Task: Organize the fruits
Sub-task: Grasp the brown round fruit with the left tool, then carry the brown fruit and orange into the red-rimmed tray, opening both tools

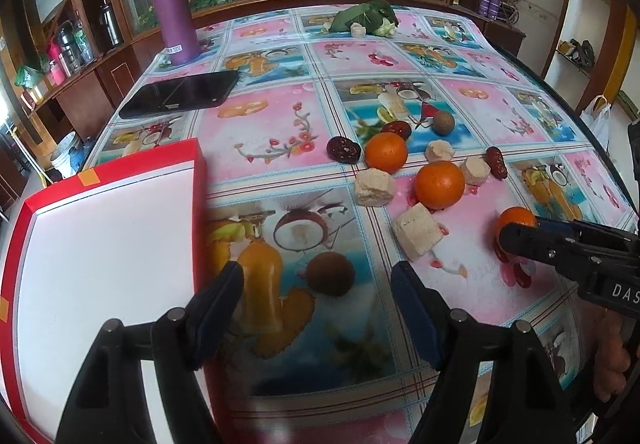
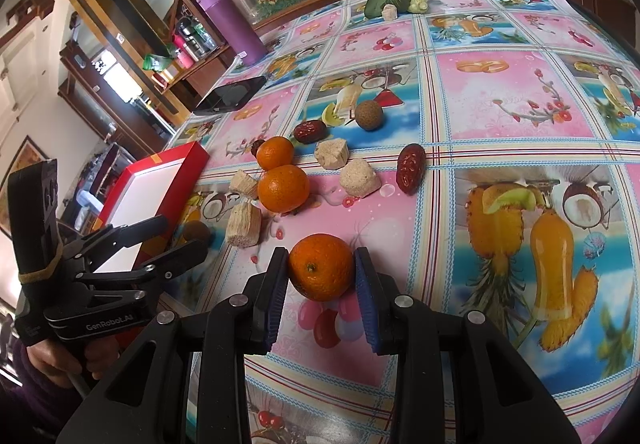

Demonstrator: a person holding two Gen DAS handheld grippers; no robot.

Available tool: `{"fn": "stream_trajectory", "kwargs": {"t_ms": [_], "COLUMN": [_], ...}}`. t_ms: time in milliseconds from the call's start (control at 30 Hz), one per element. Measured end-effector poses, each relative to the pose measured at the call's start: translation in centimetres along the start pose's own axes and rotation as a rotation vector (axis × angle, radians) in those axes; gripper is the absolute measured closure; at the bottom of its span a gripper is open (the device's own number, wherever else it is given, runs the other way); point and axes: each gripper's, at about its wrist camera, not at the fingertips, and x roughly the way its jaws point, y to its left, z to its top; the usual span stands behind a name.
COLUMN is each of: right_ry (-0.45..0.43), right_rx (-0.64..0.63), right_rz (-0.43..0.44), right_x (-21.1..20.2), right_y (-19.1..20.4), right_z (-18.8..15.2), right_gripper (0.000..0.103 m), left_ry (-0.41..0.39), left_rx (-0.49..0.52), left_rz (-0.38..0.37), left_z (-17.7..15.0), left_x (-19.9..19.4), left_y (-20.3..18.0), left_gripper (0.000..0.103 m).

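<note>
While the right gripper [image 2: 321, 271] is clamping an orange [image 2: 321, 268] on the table [image 2: 500, 115], the left gripper [image 1: 316, 294], jaws apart, is straddling a brown fruit [image 1: 330, 274]; centre it before squeezing, beside the box [image 1: 104, 264].

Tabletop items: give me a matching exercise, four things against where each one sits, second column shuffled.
Things:
1. purple flask
2. black phone
3. red box
4. orange

Places:
A. between the jaws of the right gripper
B. lying flat between the flask and the red box
C. standing upright at the far edge of the table
D. at the table's near edge, beside the left gripper

Pairs: 1-C, 2-B, 3-D, 4-A
</note>
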Motion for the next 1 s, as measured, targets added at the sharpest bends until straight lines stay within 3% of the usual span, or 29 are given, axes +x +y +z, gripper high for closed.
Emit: {"fn": "stream_trajectory", "kwargs": {"t_ms": [400, 567, 733, 900, 1000], "right_ry": [0.002, 0.000, -0.010, -0.031, -0.024], "right_rx": [-0.001, -0.031, -0.082, -0.177, -0.228], "right_rz": [0.005, -0.030, -0.035, 0.002, 0.036], "right_x": [0.2, 0.3, -0.1, -0.2, 0.9], "right_y": [0.2, 1.3, 4.2, 9.7, 13.3], "right_z": [-0.1, -0.3, 0.0, 0.9, 1.3], "right_gripper": [0.071, 0.071, 0.071, 0.072, 0.072], "left_ry": [0.022, 0.000, -0.105, -0.193, -0.223], "left_rx": [-0.012, -0.020, -0.027, -0.066, -0.093], "left_rz": [-0.038, -0.079, -0.089, -0.038, 0.039], "left_z": [0.0, -0.1, -0.5, -2.1, -3.3], "left_x": [1.0, -0.2, -4.9, -9.1, -10.6], "left_y": [-0.4, -0.5, 0.6, 3.9, 6.5], "left_gripper": [0.074, 0.075, 0.075, 0.075, 0.075]}}
